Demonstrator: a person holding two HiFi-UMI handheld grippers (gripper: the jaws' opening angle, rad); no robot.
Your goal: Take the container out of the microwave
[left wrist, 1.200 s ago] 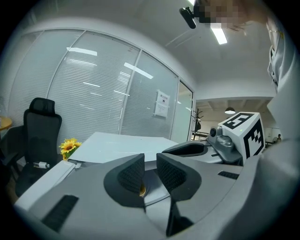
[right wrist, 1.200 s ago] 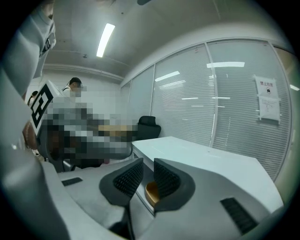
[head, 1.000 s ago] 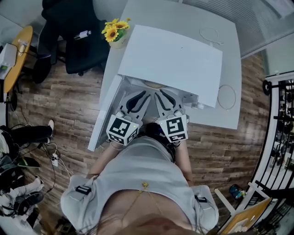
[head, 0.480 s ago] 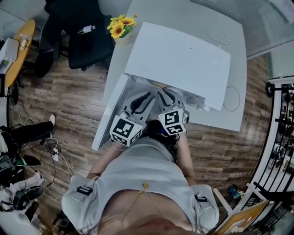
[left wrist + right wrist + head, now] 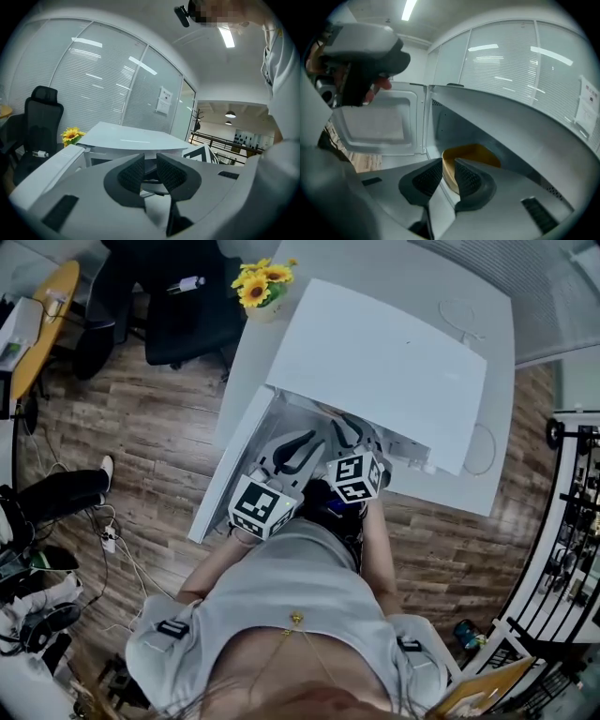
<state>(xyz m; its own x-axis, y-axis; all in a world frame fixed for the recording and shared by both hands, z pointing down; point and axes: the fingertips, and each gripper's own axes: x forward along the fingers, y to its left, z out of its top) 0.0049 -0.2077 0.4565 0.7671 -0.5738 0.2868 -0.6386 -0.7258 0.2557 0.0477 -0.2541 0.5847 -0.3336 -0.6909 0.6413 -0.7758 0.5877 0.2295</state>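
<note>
- Head view: microwave [image 5: 375, 362] on the table [image 5: 487, 296], door [image 5: 230, 474] swung open to the L. Both claws are at the mouth. L gripper [image 5: 298, 448] sits by the door side, R gripper [image 5: 349, 435] pokes into the cavity. Can't see the container from here, the roof hides it.
- L gripper view: L claw is narrow, pads a slit apart, nothing gripped. It's looking over the microwave top and seems idle.
- R gripper view: there's the container [image 5: 473, 157], a yellow bowl on the cavity floor, inside the mouth. R claw is nearly closed w/ the bowl's near wall between the pads. Reads to me as pinched on the rim.
- Handling, my guess only: thin-walled, prob light plastic, stiff enough, but the rim may flex. The smooth wall could slip. A one-sided rim pinch lets it tip, and I can't see if anything's inside.
- So I'd keep it level and draw it straight out, clear of the door. The L claw could take the opposite rim once it's reachable.
</note>
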